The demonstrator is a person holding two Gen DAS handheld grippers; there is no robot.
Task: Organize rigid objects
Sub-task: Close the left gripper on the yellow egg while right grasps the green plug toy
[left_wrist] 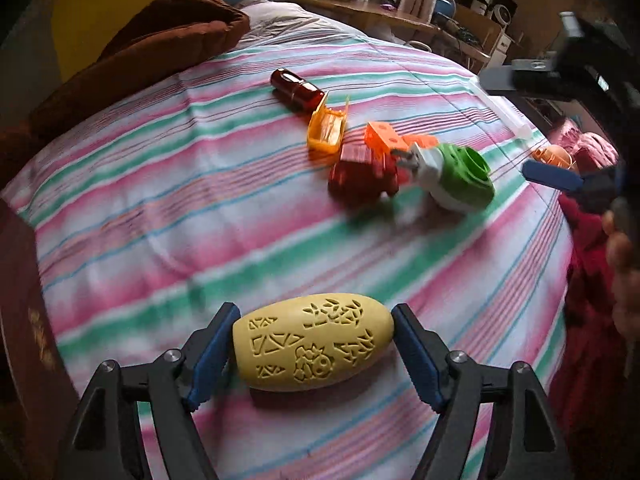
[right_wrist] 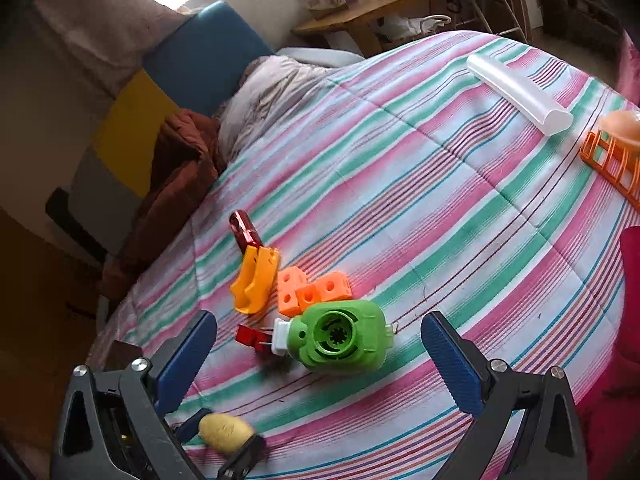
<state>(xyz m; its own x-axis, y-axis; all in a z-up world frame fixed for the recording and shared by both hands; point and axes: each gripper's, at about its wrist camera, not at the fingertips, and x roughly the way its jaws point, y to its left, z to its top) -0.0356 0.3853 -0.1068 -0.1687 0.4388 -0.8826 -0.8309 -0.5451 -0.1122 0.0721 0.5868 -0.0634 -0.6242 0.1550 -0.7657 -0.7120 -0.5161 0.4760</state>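
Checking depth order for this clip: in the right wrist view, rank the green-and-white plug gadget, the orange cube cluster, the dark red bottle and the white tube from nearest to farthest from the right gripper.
1. Green-and-white plug gadget, between the open fingers of the right gripper.
2. Orange cube cluster, just behind it.
3. Dark red bottle, farther back, left.
4. White tube, far right.

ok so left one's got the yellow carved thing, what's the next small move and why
Probably carry the yellow carved piece forward toward the cluster by the green plug-in device and set it down there. The left gripper clamps it at both ends above the striped bedspread, apart from the other pieces, and the right gripper is open, holding nothing.
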